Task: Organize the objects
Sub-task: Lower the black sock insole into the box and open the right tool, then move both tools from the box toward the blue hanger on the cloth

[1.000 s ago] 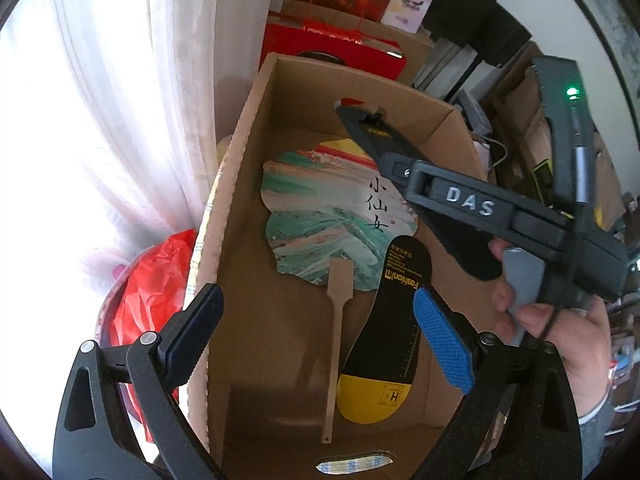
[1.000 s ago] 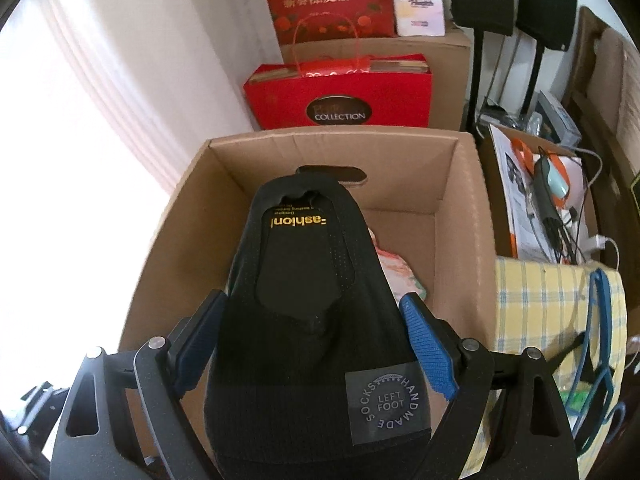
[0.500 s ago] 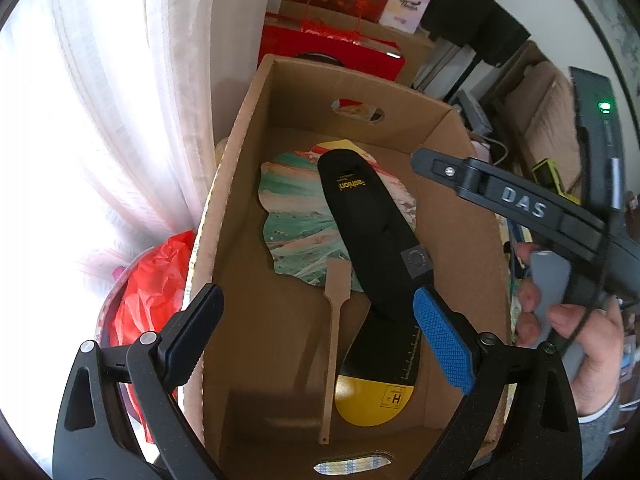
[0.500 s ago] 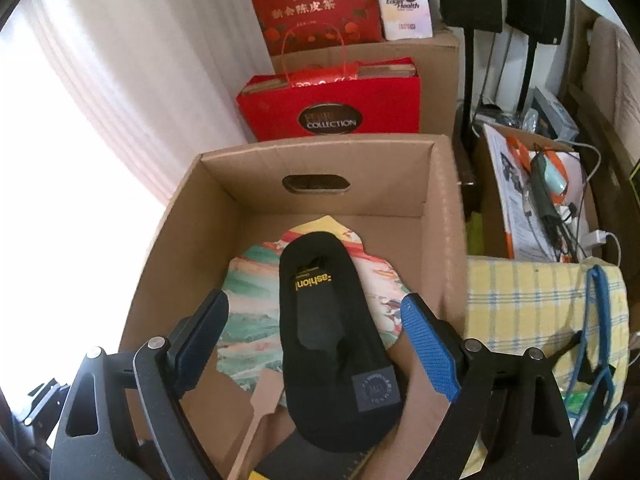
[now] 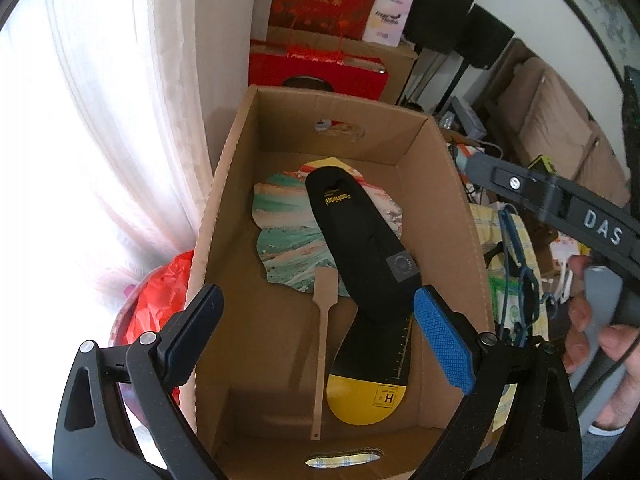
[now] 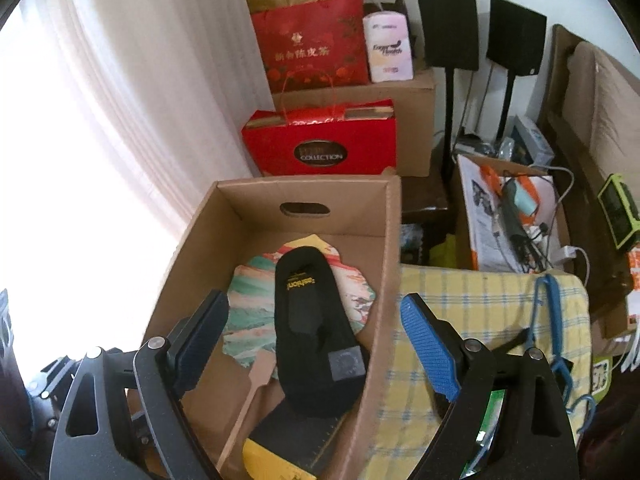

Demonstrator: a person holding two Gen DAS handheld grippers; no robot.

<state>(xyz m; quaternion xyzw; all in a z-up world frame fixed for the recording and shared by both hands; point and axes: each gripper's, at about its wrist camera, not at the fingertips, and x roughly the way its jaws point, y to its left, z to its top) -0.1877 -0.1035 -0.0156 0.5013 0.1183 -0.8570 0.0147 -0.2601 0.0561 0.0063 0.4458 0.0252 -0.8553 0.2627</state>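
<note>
An open cardboard box (image 5: 224, 208) holds a painted paddle fan (image 5: 288, 240). A black sock (image 5: 360, 240) with yellow print lies across the fan. Its heel end rests on a black insole with a yellow heel (image 5: 372, 380). My left gripper (image 5: 316, 304) hovers open above the box's near end with nothing between its fingers. In the right wrist view the box (image 6: 384, 248), fan (image 6: 248, 292) and sock (image 6: 316, 328) lie below. My right gripper (image 6: 312, 306) is open and empty above the box's right wall. A hand (image 5: 600, 344) holds its handle at the right edge of the left wrist view.
A red gift bag (image 6: 320, 148) and a bigger carton (image 6: 408, 120) stand behind the box. White curtains hang to the left, with a red plastic bag (image 5: 160, 292) below. A yellow checked cloth (image 6: 480, 320) with a blue hanger (image 6: 552, 320) lies to the right, with speakers (image 6: 448, 24) beyond.
The black sock, up between the right fingers a second ago, now lies in the box on the fan. The right gripper has risen and drawn off to the right. The left gripper rose slightly.
</note>
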